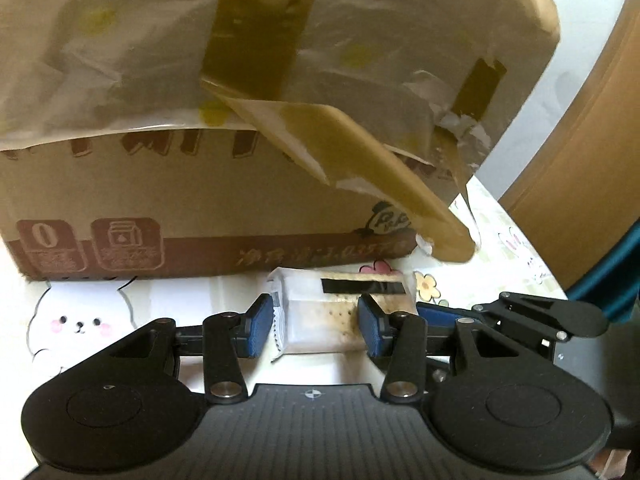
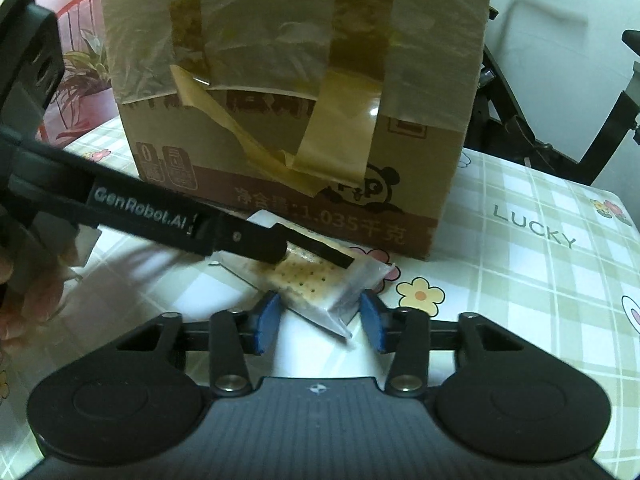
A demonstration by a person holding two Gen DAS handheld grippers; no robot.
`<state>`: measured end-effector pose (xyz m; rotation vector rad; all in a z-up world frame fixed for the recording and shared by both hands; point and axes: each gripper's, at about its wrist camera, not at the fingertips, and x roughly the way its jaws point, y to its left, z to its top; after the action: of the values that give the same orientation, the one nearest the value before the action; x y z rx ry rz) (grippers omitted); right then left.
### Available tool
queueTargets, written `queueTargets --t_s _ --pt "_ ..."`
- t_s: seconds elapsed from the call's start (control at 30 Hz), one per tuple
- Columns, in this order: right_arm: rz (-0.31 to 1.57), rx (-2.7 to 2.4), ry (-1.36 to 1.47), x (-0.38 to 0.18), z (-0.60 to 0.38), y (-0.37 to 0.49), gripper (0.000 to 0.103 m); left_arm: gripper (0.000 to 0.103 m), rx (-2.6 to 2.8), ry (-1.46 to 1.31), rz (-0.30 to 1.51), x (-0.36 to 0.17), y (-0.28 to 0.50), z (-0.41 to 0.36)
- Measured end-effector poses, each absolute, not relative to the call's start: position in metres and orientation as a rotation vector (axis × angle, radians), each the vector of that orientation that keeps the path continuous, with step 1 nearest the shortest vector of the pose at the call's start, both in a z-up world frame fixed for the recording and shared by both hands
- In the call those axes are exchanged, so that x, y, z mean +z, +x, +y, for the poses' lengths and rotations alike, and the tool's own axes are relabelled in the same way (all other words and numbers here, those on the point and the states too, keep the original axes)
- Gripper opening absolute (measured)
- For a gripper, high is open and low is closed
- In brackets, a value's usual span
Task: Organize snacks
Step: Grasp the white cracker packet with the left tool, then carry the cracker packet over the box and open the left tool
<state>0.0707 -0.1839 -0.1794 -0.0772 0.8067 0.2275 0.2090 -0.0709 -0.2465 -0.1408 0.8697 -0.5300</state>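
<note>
The left gripper (image 1: 316,324) brackets a cracker packet (image 1: 320,312) on the table (image 2: 520,264); its pads seem to touch, though blur leaves the grip unclear. The right gripper (image 2: 320,320) straddles the packet's near corner, pads apart from it. The packet's long axis runs diagonally toward the taped box (image 2: 288,92), far end hidden under the left gripper's finger.
</note>
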Motion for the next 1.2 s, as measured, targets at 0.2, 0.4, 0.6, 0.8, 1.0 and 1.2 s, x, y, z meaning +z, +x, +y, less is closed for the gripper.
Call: queueTargets --t_s 0.2,0.4,0.6,0.8,1.0,1.2 --pt "0.804 0.269 -0.1 -0.178 -0.169 0.06 0.037 0.048 -0.505 -0.122 0.856 -0.245 0.186 -0.071" --pt "0.764 0.292 -0.104 -0.166 -0.155 0.043 0.036 0.048 -0.47 -0.132 0.803 -0.228 0.158 -0.063" --pt "0.678 0.308 -0.139 -0.139 -0.142 0.031 0.036 0.048 -0.451 -0.143 0.717 -0.19 0.142 -0.04" --pt "0.595 0.317 -0.166 -0.103 -0.129 0.025 0.035 0.048 -0.428 -0.137 0.607 -0.144 0.124 -0.027" --pt "0.52 0.336 -0.206 -0.06 -0.121 0.039 0.035 0.048 -0.415 -0.124 0.506 -0.099 0.126 -0.021" --pt "0.461 0.352 -0.231 -0.02 -0.119 0.059 0.035 0.048 -0.404 -0.125 0.443 -0.062 0.15 -0.018"
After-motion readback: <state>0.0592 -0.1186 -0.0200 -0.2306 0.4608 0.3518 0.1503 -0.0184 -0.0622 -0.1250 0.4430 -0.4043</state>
